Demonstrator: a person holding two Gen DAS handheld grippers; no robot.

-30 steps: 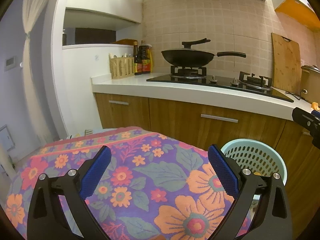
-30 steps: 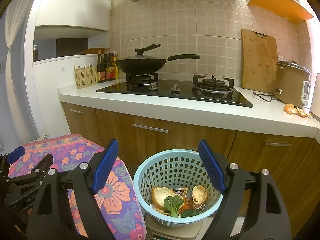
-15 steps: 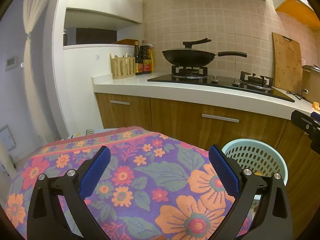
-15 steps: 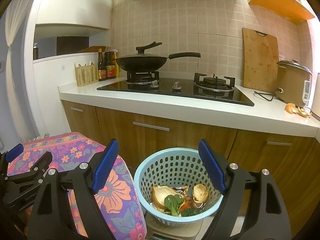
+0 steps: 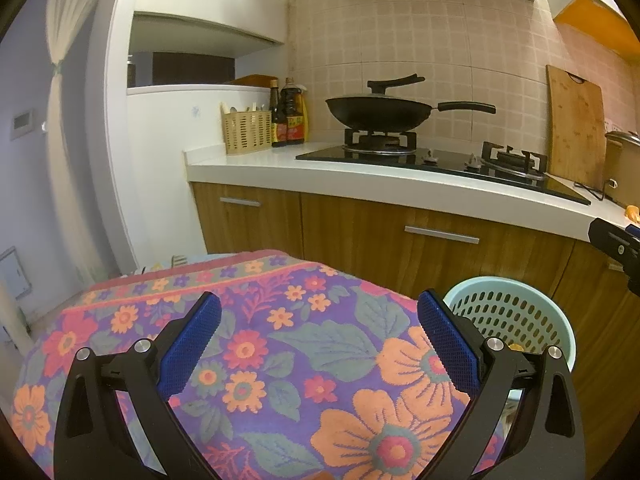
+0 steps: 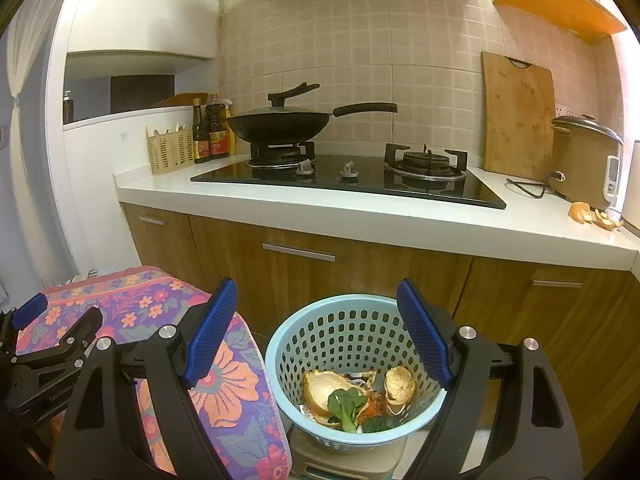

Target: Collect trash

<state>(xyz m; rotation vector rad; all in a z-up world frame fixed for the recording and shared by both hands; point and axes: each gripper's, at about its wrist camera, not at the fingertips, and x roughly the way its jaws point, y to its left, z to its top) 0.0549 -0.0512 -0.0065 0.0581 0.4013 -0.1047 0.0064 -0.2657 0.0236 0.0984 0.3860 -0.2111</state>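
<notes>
While the left gripper (image 5: 319, 344) hangs over a floral cloth (image 5: 280, 340), its blue-padded fingers (image 5: 190, 350) stand wide apart with nothing between them; a pale blue perforated basket (image 5: 516, 312) shows just past the right finger, below the white counter (image 5: 400, 184), where a black wok (image 5: 380, 110) sits on the far-left burner. From the right wrist, the right gripper (image 6: 316, 334) is likewise spread wide and empty, framing the same basket (image 6: 320, 336), which stands near the wooden cabinets and holds orange peels (image 6: 324, 388) and a green leaf (image 6: 344, 402). More orange peel (image 6: 594, 216) lies on the counter (image 6: 360, 208) at the far right, just beside a rice cooker (image 6: 586, 160). The left gripper (image 6: 40, 340) shows at the left edge over the cloth (image 6: 224, 384).
</notes>
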